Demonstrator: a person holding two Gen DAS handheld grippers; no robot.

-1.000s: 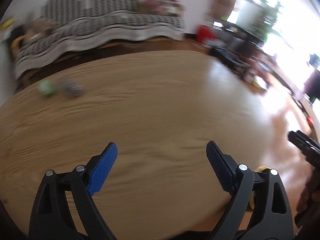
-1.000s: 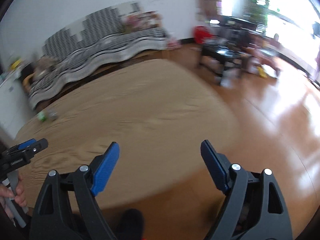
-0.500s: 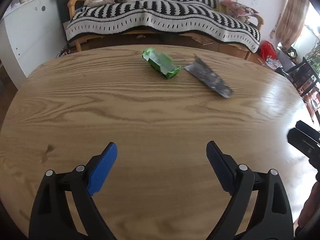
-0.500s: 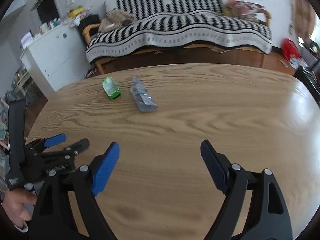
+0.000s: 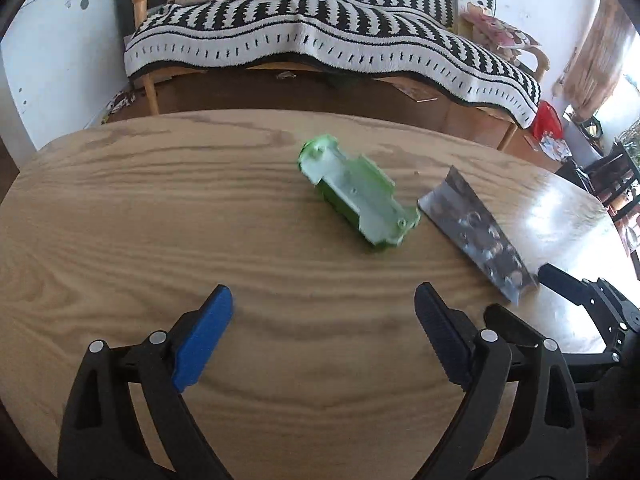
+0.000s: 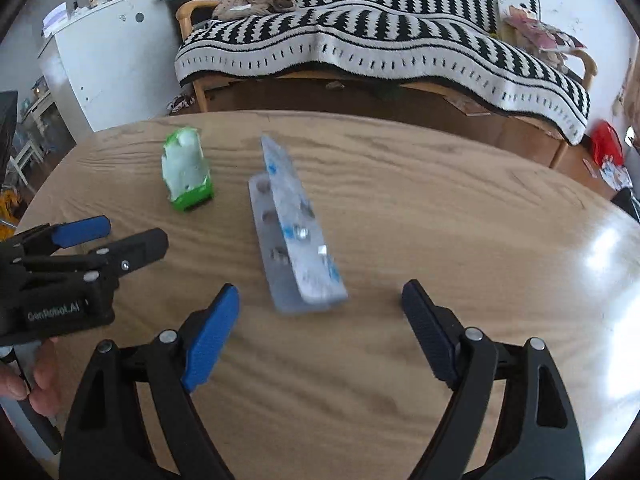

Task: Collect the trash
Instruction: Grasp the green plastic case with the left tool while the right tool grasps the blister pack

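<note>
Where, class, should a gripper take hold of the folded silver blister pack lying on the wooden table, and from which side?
Probably across the raised upper flap of the folded silver blister pack, coming down from above with one finger on each long side. The flap stands tilted off the wooden table, so its long edges are free, while the lower leaf lies flat. The open right gripper already faces its near end.

Worktop (image 5: 120, 208): one, oval, wood grain.
Trash pieces on worktop: two.
- green plastic shell (image 5: 357, 196): one.
- silver blister pack (image 6: 294, 228): one, folded; pill count not readable.

Claws: two.
- left claw (image 5: 324, 336): one, two fingers, blue pads.
- right claw (image 6: 320, 330): one, two fingers, blue pads.

Hand (image 6: 38, 376) in view: one, lower left of right wrist view.
Sofa (image 5: 340, 28): one, under one striped throw.
White cabinet (image 6: 104, 56): one.
</note>
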